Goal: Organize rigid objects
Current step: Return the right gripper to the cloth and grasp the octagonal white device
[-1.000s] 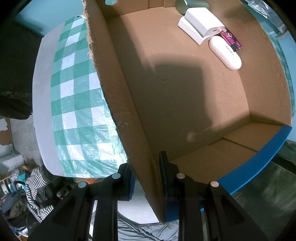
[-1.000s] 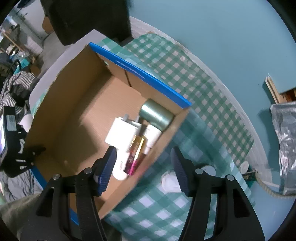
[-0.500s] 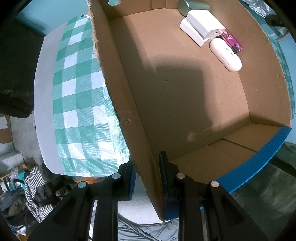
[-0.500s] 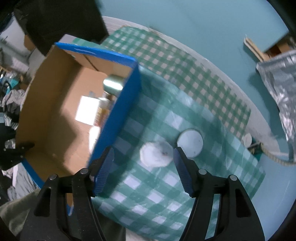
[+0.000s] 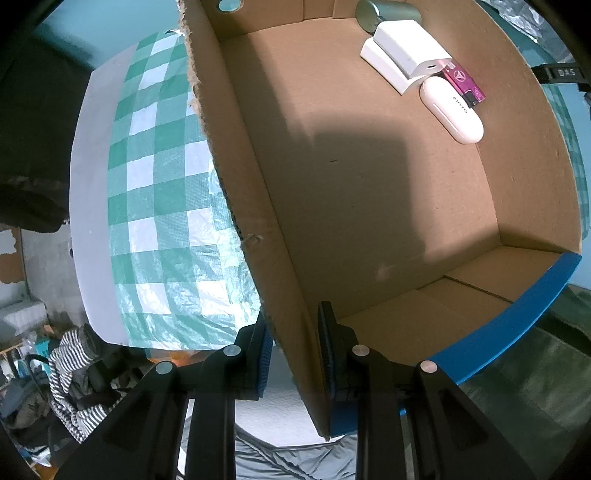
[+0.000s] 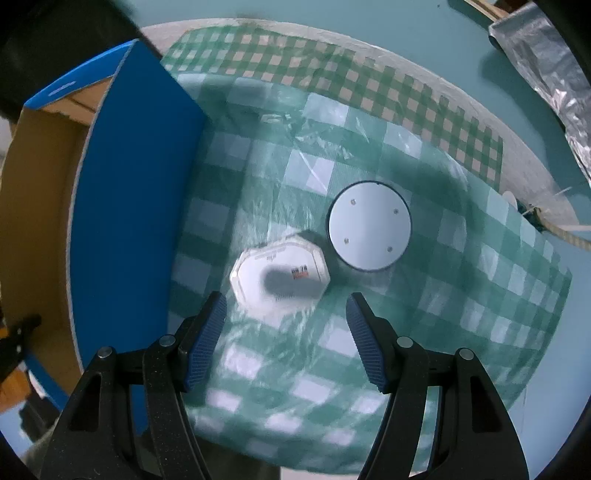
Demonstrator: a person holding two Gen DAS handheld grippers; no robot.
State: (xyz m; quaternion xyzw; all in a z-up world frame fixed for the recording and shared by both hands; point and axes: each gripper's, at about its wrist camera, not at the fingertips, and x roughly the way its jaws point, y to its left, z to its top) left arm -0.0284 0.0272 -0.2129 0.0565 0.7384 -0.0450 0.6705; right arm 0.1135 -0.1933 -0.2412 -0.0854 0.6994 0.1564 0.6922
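We note the white octagonal object (image 6: pixel 279 281) lying flat on the green checked cloth (image 6: pixel 424 302), just outside the blue wall of the cardboard box (image 6: pixel 125 206). It bears a small printed label and a blurred dark patch on its top face. Just beyond it, away from the box, sits a pale round disc (image 6: pixel 370 224) with a dark rim and four small dots; whether disc and octagon touch we cannot tell.

The right gripper (image 6: pixel 286 343) hangs above the cloth beside the box, its jaws half spread after a slight widening just now, nothing between the pads; the octagon lies a little ahead of the tips.

Inside the box (image 5: pixel 369 184), against the far corner, we see a white charger block (image 5: pixel 406 55) stacked on a flat white slab, a white oval case (image 5: pixel 451 110) touching it, a magenta lighter-like item (image 5: pixel 463 84) alongside, and a metallic green cylinder (image 5: pixel 388 14) behind. The rest of the floor is bare cardboard, half in shadow.

The left gripper (image 5: pixel 293 347) pinches the box's near side wall, one pad inside, one outside, narrowly closed on the cardboard.
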